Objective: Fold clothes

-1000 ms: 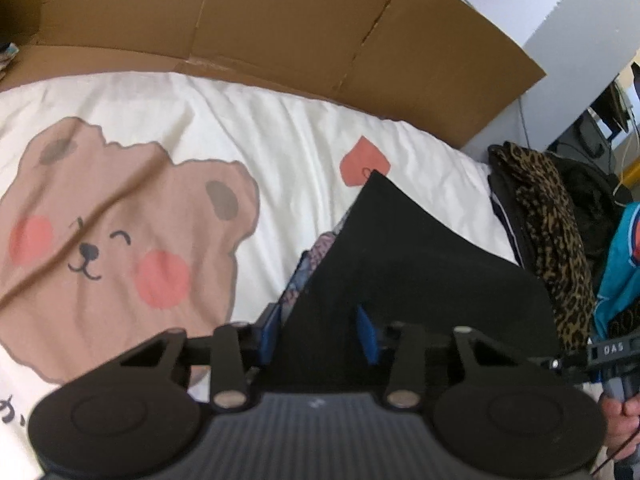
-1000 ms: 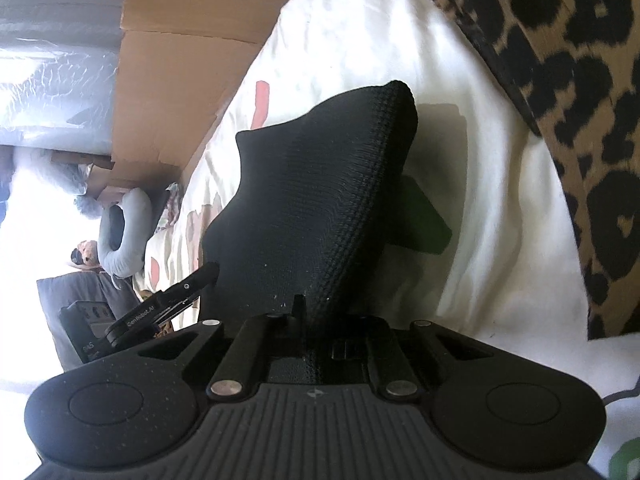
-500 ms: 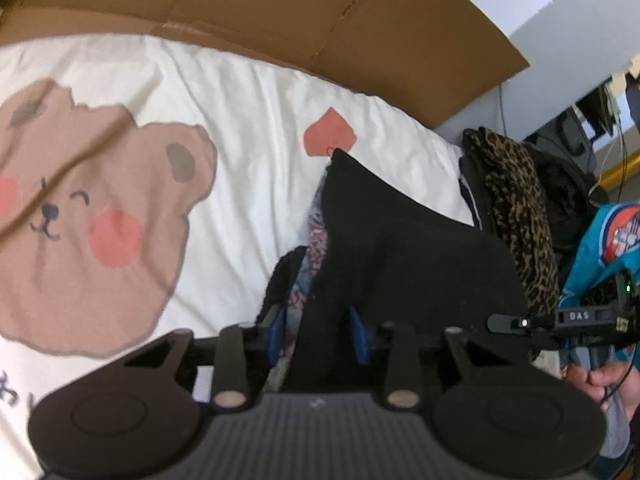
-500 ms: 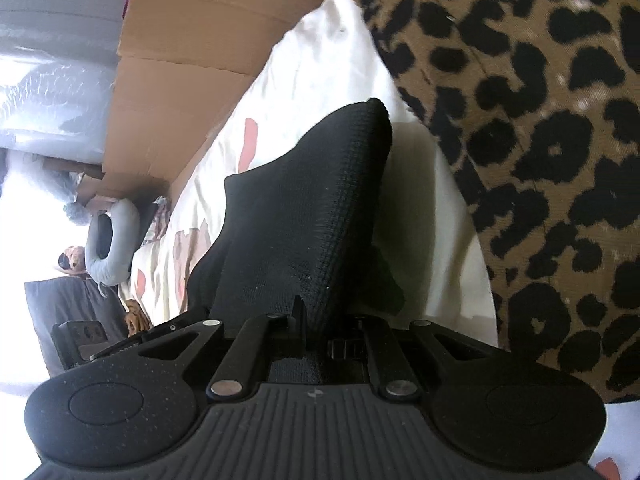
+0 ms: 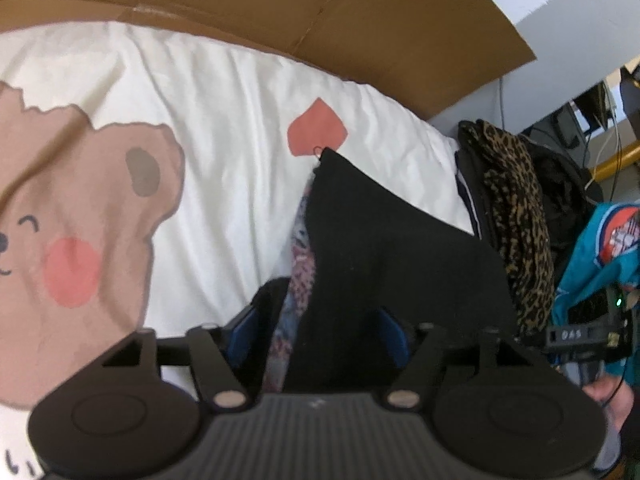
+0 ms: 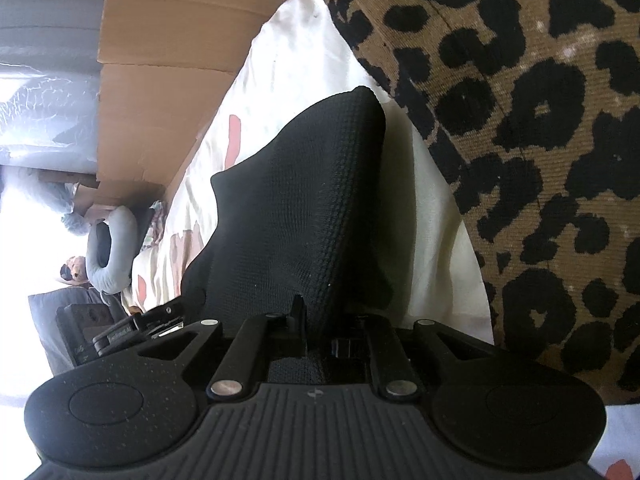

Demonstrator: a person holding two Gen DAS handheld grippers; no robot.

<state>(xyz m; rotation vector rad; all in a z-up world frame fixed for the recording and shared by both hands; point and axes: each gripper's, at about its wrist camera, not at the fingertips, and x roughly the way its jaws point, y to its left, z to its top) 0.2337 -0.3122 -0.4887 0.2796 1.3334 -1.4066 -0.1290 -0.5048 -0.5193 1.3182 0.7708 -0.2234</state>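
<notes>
White bedding (image 5: 240, 112) with a brown bear (image 5: 80, 220) and a pink heart (image 5: 316, 128) covers the bed, with cardboard (image 5: 280, 4) behind it; in the left view the left claw (image 5: 316, 332) has just been spreading its blue pads, and the black cloth (image 5: 380, 240) lies loose between them over a patterned cloth (image 5: 298, 264). From the right view, the right claw (image 6: 320, 332) is pressed together, pinching the black cloth (image 6: 296, 208) beside a leopard-spot cloth (image 6: 540, 140).

Bright daylight throughout; the right wrist view's left edge is blown out white. The left wrist view is softly motion-blurred. Fisheye bending curves the cardboard (image 5: 320, 8) along the top, corners vignetted black.
</notes>
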